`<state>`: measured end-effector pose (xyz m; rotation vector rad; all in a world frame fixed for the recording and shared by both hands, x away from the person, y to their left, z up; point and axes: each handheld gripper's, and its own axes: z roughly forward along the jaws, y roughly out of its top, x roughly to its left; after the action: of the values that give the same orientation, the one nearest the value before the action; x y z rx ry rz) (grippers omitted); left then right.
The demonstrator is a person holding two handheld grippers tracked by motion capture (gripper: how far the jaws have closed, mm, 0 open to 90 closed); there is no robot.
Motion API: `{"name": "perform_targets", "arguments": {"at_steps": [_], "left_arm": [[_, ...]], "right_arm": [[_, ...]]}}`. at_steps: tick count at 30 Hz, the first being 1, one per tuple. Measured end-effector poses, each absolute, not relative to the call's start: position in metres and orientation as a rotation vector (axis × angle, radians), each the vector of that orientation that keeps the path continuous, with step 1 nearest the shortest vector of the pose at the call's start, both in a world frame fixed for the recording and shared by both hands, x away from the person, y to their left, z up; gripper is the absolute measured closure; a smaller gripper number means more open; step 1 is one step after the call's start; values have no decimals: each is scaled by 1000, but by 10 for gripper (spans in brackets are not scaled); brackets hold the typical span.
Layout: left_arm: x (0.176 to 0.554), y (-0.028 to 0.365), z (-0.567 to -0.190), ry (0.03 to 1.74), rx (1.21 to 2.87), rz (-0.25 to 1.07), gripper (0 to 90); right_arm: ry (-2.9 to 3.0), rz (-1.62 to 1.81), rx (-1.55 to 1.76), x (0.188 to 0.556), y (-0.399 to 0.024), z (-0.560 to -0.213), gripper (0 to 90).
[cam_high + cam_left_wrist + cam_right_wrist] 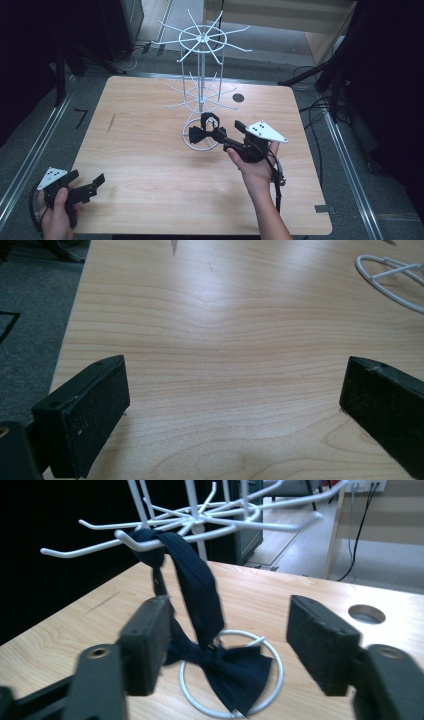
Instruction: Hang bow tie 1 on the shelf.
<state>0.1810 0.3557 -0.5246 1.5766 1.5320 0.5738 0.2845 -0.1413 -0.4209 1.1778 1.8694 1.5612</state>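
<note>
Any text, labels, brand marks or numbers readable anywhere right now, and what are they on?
None can be read.
Bow tie: plain dark cloth, no label showing.
White wire rack: bare wire, no tag.
Table: plain wood grain, one dark scratch, no print.
Grey plate on the right gripper: small dark dots, no letters.
Floor mark left of the table: a black tape angle, not clearly a character.

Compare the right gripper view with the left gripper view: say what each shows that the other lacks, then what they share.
Right gripper view: a dark bow tie hanging by its strap from a hook of the white wire rack, between open fingers; also a round hole in the table.

Left gripper view: grey floor beside the table.

Both: the wooden table, the rack's base ring, open fingers.
</note>
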Motion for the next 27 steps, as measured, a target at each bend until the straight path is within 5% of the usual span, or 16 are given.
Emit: {"name": "perform_targets", "arguments": {"at_steps": [10,27], "left_arm": [[181,356,-525,1531,1578,575,0],[181,356,-525,1533,1575,569,0]], "right_arm": [[1889,1574,1193,274,-159,-427,75],[1894,1523,1245,262,-190,-449,0]]}}
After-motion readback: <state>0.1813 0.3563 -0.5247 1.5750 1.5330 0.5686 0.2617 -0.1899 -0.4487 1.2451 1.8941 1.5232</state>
